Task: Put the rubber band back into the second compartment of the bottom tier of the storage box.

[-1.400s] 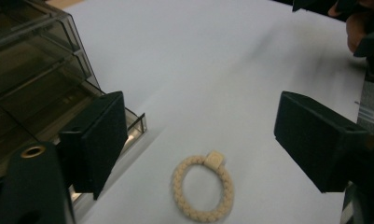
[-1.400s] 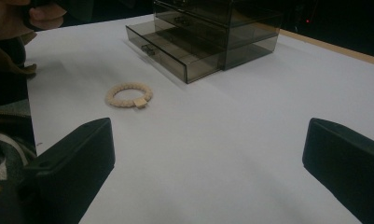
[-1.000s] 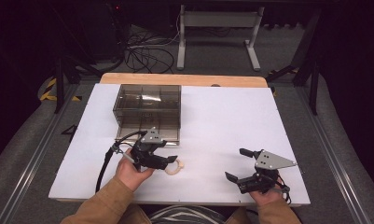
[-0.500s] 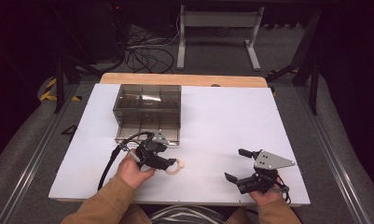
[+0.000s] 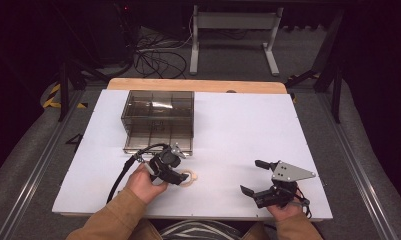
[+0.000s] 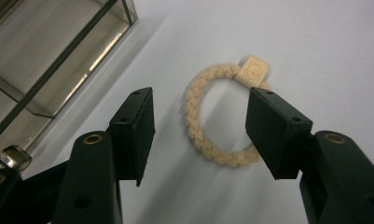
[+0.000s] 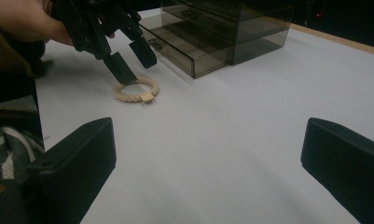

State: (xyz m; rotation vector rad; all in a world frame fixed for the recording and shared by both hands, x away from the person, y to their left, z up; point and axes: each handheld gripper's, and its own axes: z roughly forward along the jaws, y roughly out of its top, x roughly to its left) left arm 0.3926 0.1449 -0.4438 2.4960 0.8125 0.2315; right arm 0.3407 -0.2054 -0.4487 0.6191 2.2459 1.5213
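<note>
A cream braided bracelet [image 5: 189,178] with a square charm lies flat on the white table [image 5: 248,125]. In the left gripper view the bracelet [image 6: 194,122] sits between my left gripper's [image 6: 203,119] black pads. The pads have just been closing but stand apart from it, so the gripper is open. In the high view the left gripper [image 5: 183,176] tilts down over the bracelet. From the right gripper view the left gripper [image 7: 135,67] has one tip at the far rim of the bracelet [image 7: 127,98]. My right gripper [image 5: 250,176] rests open at the front right, and nothing is between its jaws [image 7: 208,154].
A smoky clear drawer box [image 5: 158,112] stands behind the left hand, with its bottom drawer [image 5: 158,142] pulled out toward the bracelet. The box's drawer corner [image 6: 58,56] is close on the left gripper's left. The table's front edge runs just below both hands.
The left gripper has shifted slightly over the bracelet and its jaws have narrowed around it. The right gripper has not moved.
</note>
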